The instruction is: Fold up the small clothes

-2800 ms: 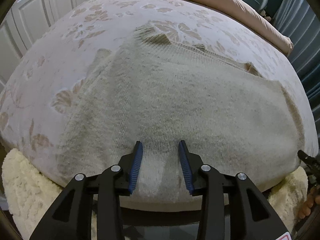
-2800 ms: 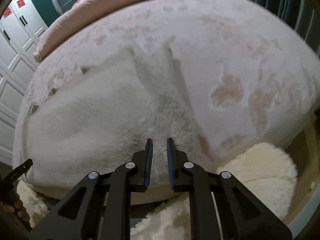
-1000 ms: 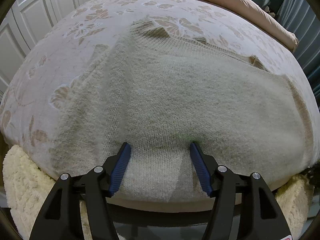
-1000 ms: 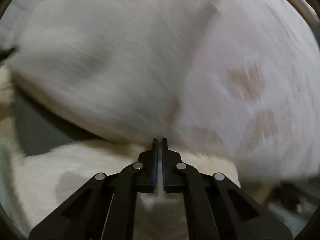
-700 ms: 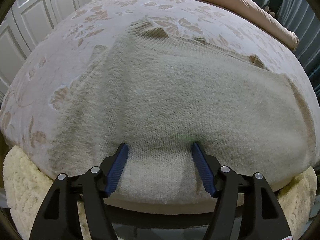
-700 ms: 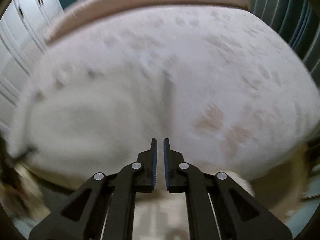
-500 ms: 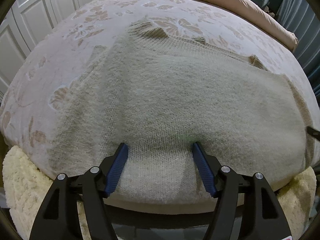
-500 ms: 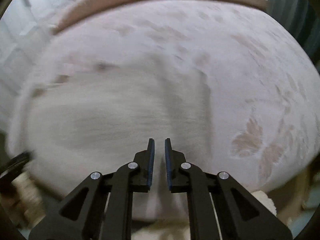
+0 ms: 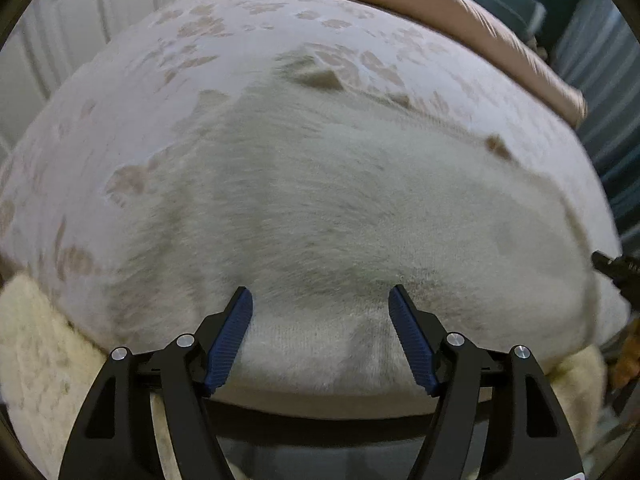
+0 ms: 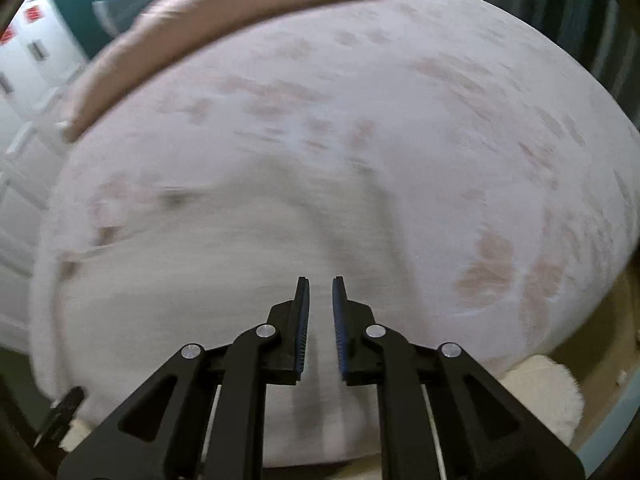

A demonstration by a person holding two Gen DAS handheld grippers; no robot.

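The left gripper [image 9: 320,300] pointed steeply down over the near edge of a bed, its two black arms tipped with ribbed blue pads [image 9: 230,338] spread wide apart. The jaws had just been opening further, and nothing was pinched between them; the pads stood above the near hem of a cream knitted sweater [image 9: 340,208], the knit showing in the gap between them.

The right gripper [image 10: 320,292] also angled down, over the other end of the same garment. Its blue pads [image 10: 339,328] stood only a narrow gap apart. Those jaws had just been opening from a closed position, and they held nothing; only blurred pale knit showed through the gap.

The sweater [image 10: 192,280] lay spread flat across the near part of the bed, its hem along the near edge and its ribbed neck toward the far side. It rested on a pale bedspread [image 9: 132,120] patterned with faded pinkish-brown flowers. At the right rim of the left wrist view, the dark tip of the other gripper showed just beyond the sweater's edge.

Farther back, a rolled peach-coloured quilt [image 9: 460,12] ran along the far side of the bed. A fluffy cream rug [image 9: 36,344] lay below the bed's near edge. White panelled doors [image 9: 60,40] stood to the left. Both views were smeared by motion.
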